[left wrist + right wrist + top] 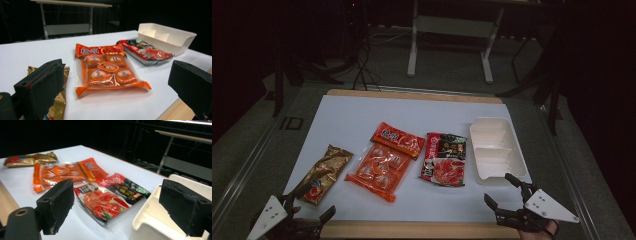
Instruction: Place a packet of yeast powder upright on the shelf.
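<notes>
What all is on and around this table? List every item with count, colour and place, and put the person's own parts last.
gold snack packet: 1, gold with a red patch, left end of the row, near the left gripper
orange snack bag: 1, clear orange with small wrapped pieces inside, left of centre
red and black food packet: 1, right of centre, beside the tray
white tray: 1, white, two compartments, nothing in it, right side
white table sheet: 1, covers the wooden tabletop
metal stand: 1, pale grey, on the floor behind the table
left gripper: 1, black jaws open, bottom left
right gripper: 1, black jaws open, bottom right, by the tray
</notes>
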`<state>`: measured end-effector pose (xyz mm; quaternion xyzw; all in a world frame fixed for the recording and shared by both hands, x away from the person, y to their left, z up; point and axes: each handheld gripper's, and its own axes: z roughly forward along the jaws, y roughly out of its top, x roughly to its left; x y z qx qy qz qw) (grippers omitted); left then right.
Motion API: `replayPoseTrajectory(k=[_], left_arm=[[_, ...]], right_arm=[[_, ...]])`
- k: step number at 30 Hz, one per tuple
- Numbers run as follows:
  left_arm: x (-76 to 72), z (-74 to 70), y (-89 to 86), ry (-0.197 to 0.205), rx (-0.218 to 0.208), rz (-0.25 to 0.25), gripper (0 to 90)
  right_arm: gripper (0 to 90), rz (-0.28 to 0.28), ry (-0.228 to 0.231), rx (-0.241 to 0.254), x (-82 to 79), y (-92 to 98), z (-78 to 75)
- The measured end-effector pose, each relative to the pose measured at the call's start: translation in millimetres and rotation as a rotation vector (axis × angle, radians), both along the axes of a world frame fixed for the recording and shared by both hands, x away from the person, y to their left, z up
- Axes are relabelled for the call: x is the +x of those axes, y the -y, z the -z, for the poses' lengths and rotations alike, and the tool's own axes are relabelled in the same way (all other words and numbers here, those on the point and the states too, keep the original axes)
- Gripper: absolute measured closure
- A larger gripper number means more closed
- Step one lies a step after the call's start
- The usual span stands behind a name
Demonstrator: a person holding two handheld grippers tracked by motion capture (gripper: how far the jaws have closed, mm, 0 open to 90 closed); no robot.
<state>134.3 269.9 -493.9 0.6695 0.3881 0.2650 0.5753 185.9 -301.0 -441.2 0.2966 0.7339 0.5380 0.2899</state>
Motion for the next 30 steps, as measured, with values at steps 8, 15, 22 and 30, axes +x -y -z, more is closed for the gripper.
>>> replayPoseTrajectory(k=[8, 15, 22, 30], left_arm=[[2.5, -0.3, 3.1, -0.024, 0.048, 0.07, 1.0], [5.3, -8.2, -1.1, -0.032, 0.04, 0.081, 0.9], [11.5, -24.5, -1.7, -0.077, 0.003, 0.09, 0.9], [29.1, -34.5, -9.2, -0.089, 0.02, 0.066, 1.0]], right_arm=[[13.0, -0.018, 0.009, 0.007, -0.5, -2.4, -4.9], [11.8, 0.036, -0.017, 0.047, -5.7, -0.4, -17.0], [12.7, 0.039, -0.016, 0.03, -5.4, -1.8, -25.0], [10.6, 0.001, -0.011, 0.03, -5.6, -9.2, -23.6]])
